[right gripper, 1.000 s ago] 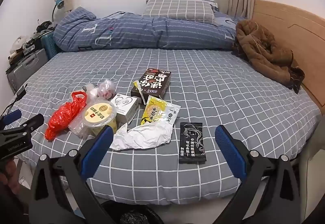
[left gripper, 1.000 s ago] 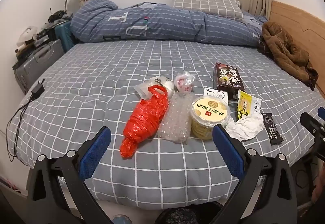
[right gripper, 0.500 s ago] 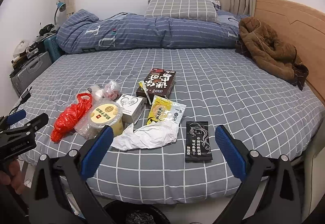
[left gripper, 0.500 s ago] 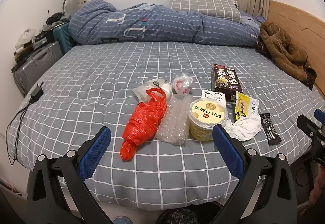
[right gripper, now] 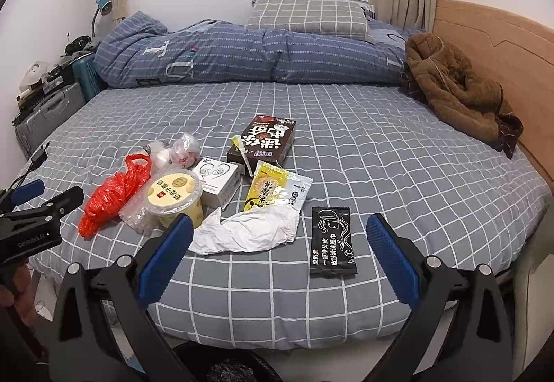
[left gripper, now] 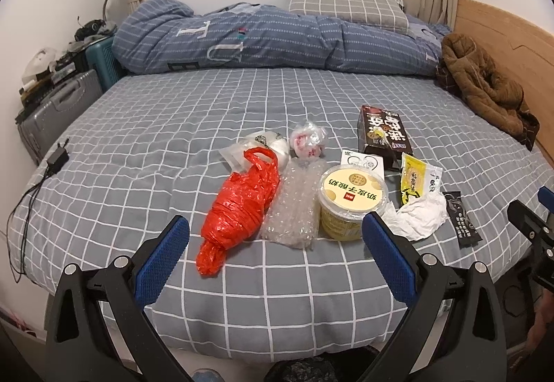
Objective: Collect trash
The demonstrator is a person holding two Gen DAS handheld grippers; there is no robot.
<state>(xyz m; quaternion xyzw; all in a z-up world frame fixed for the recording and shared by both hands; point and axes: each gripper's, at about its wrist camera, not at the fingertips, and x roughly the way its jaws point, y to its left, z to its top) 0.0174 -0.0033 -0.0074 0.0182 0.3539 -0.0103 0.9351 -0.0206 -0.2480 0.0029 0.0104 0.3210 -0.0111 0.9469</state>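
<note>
- Trash sits in a cluster near the front edge of the grey bed with its white-checked sheet (left gripper: 138,146), all of it untouched.
- Left claw (left gripper: 277,255) hangs wide open above the bed's near edge, blue pads spread and nothing between them.
- Just ahead of it lies the crumpled red plastic bag (left gripper: 240,209), with the clear bubble-wrap sheet (left gripper: 294,209) touching its right side.
- Right beside that stands the round yellow tub with a printed lid (left gripper: 349,202), upright.
- Behind these rest a clear wadded plastic bag (left gripper: 268,146) and a small pink-and-white wrapped ball (left gripper: 308,143).
- Right claw (right gripper: 278,259) is spread wide too, empty, low over the bed's front edge.
- Between its pads shows the crumpled white paper (right gripper: 249,231), its edge over the yellow-and-white snack sachet (right gripper: 277,189).
- Beside the paper to the right lies the flat black sachet with white lettering (right gripper: 332,240), a little apart.
- Farther back: a small white box with an earphone picture (right gripper: 218,179) and a dark brown printed carton (right gripper: 265,143), lying flat.
- A brown fleece jacket (right gripper: 453,91) is heaped by the wooden headboard (right gripper: 502,46), well apart from the trash.
</note>
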